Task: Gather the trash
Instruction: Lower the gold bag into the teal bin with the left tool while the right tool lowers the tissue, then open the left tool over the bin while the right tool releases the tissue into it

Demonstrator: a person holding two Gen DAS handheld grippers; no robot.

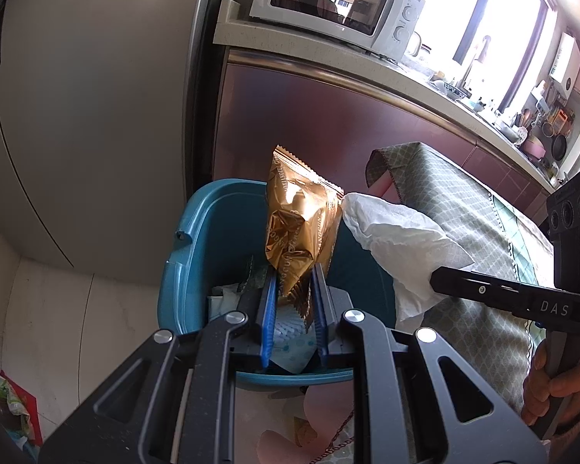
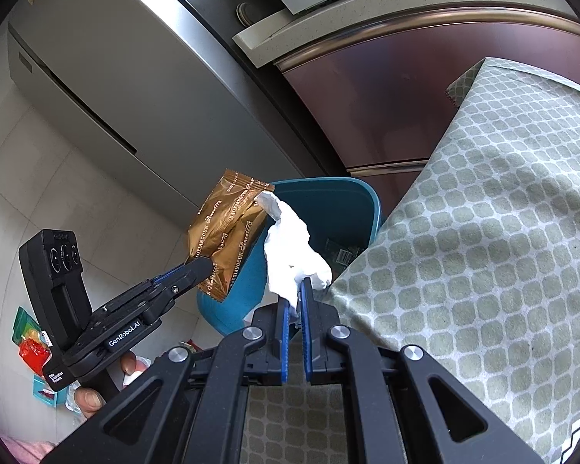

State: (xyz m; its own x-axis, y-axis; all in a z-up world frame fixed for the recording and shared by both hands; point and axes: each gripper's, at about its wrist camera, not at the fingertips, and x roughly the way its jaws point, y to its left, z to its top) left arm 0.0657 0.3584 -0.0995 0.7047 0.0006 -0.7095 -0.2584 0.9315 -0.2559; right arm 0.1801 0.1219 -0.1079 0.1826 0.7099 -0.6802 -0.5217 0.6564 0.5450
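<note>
A gold snack wrapper (image 1: 303,224) is held upright over the open teal trash bin (image 1: 197,232), pinched at its lower end by the left gripper (image 1: 294,282). Just beside it, the right gripper (image 2: 294,290) clenches a crumpled white tissue (image 2: 290,247) above the bin's rim, next to the cloth-covered desk (image 2: 483,232).

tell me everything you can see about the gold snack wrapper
The gold snack wrapper is shiny, crinkled foil with a zigzag-cut sealed top edge and rows of small printed lettering. It looks empty or nearly so, creased and dented. It stands roughly upright, its lower end pinched between the blue pads of the left claw, held above the open teal bin. On one side the white tissue, held in the right claw, sits right against it, seemingly touching.
</note>
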